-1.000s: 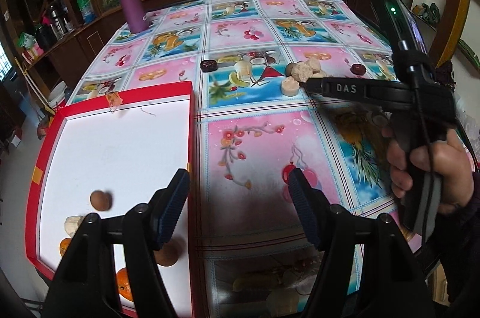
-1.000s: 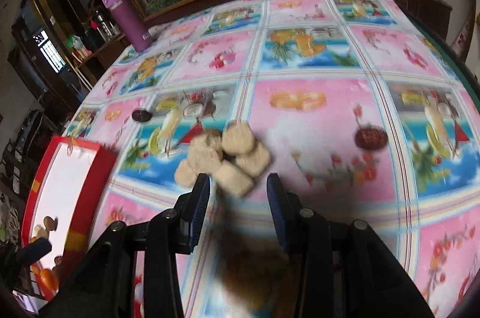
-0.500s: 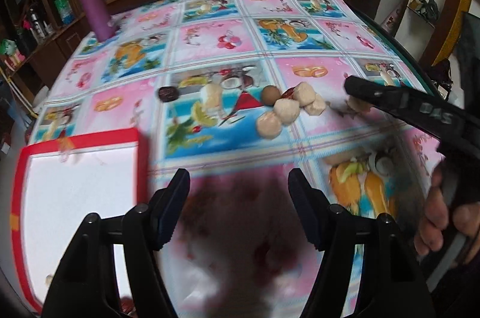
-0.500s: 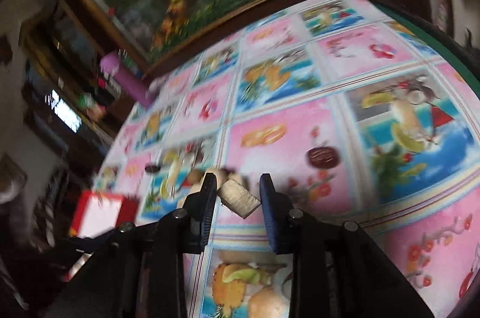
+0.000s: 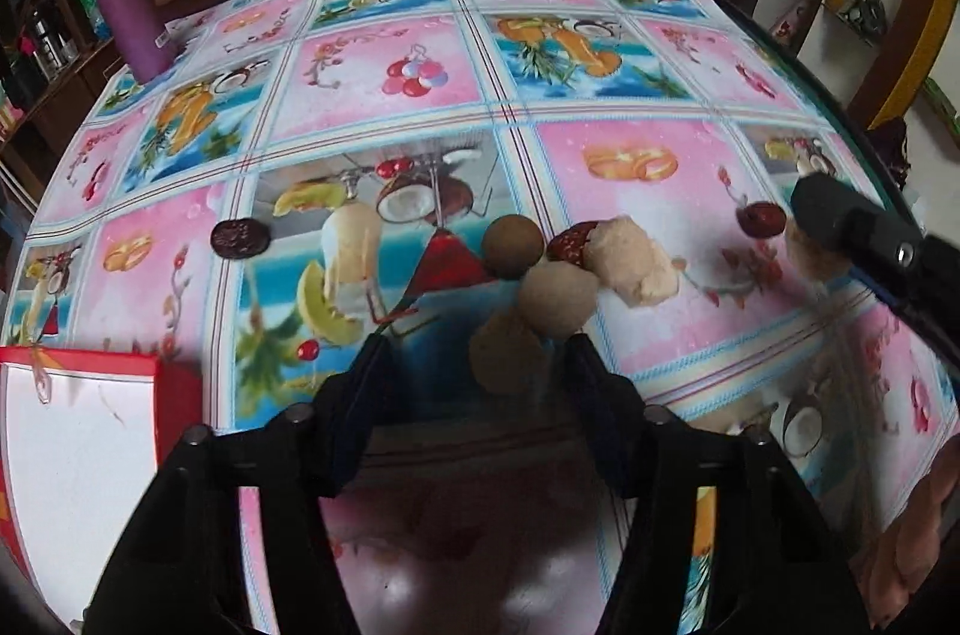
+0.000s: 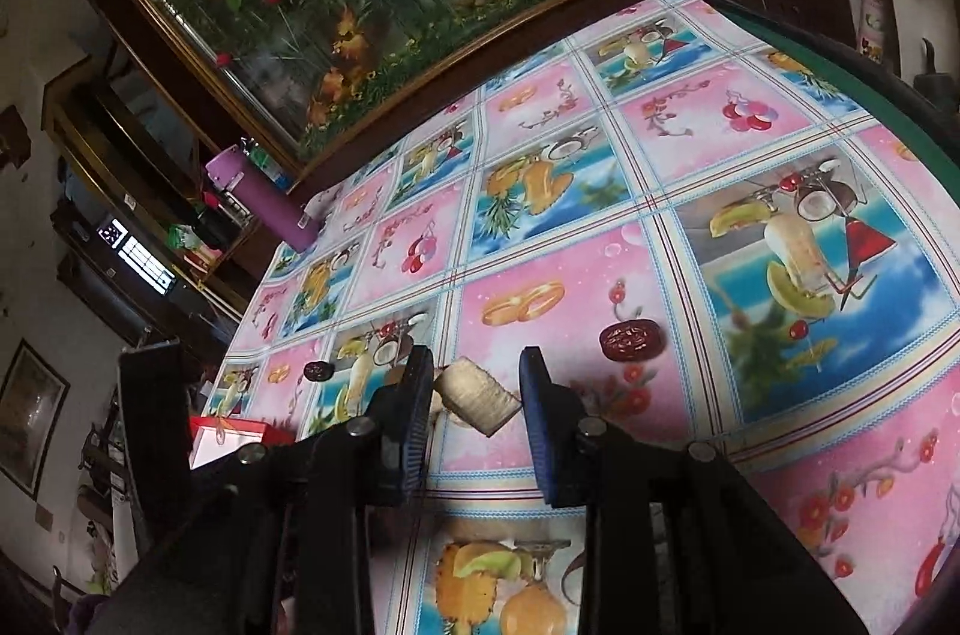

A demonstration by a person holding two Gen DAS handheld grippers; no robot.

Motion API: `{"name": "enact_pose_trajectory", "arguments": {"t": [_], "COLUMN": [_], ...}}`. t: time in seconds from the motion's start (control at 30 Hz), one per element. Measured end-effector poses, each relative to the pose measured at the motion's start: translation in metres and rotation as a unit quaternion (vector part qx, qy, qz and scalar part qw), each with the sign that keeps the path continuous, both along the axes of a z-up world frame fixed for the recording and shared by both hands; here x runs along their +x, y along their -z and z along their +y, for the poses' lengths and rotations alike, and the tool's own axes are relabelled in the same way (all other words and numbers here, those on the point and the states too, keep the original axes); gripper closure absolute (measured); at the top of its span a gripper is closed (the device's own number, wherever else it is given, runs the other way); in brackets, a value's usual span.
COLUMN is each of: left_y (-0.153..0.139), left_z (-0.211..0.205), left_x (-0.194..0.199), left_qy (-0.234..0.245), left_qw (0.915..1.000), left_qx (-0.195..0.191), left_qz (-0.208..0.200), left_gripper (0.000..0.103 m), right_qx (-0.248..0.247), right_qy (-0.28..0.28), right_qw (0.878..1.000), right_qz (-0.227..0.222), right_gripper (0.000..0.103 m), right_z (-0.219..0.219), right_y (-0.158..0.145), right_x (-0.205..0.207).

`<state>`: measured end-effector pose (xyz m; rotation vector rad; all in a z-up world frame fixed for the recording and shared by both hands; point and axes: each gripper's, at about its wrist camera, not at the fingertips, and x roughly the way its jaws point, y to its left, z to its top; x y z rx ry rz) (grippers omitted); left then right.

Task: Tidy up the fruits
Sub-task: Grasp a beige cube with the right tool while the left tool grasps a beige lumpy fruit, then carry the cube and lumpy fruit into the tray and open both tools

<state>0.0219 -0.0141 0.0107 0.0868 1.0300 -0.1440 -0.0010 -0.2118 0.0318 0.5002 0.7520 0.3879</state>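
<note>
Beige chunk [image 6: 477, 404] clamped skew in right gripper [image 6: 477, 389], lifted off counter [image 6: 600, 191]; corner-only grip may slip. Left gripper [image 5: 477, 365] fingers closing around round fruit [image 5: 507, 356], not yet pinching; neighbours [image 5: 558, 302] touching ahead may scatter. Tray [image 5: 72, 431] left of fingers.

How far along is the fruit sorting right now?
Done: cannot tell; the red tray shows only bare white here. In hand: the right gripper holds a pale chunk lifted off the table; the left gripper is closing around a beige fruit. Left: the brown round fruit, other pale pieces and dark dates.
</note>
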Motion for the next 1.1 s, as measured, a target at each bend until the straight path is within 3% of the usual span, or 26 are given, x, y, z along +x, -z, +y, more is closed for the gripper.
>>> {"name": "enact_pose_trajectory", "arguments": {"t": [0.1, 0.27, 0.43, 0.7, 1.1], "left_y": [-0.002, -0.008, -0.036, -0.07, -0.077], "left_z": [-0.002, 0.002, 0.009, 0.03, 0.1], "left_x": [0.001, -0.013, -0.055, -0.13, -0.191], "left_qy": [0.008, 0.006, 0.006, 0.01, -0.058], "left_qw": [1.0, 0.9997, 0.9983, 0.9939, 0.9873], "left_qx": [-0.002, -0.025, -0.03, -0.027, -0.021], "left_qz": [-0.004, -0.007, -0.049, -0.106, -0.147], "left_gripper": [0.077, 0.077, 0.077, 0.077, 0.077], "right_qx": [-0.003, -0.019, -0.048, -0.034, -0.057], "right_qy": [0.002, 0.005, -0.004, -0.05, -0.141], "right_qw": [1.0, 1.0, 0.998, 0.997, 0.985], "right_qz": [-0.001, -0.008, -0.041, -0.045, -0.08], "right_gripper": [0.074, 0.074, 0.074, 0.075, 0.075], "right_z": [0.0, 0.003, 0.016, 0.044, 0.106], "right_y": [0.0, 0.0, -0.007, -0.007, -0.023], "right_x": [0.0, -0.001, -0.01, -0.043, -0.119]}}
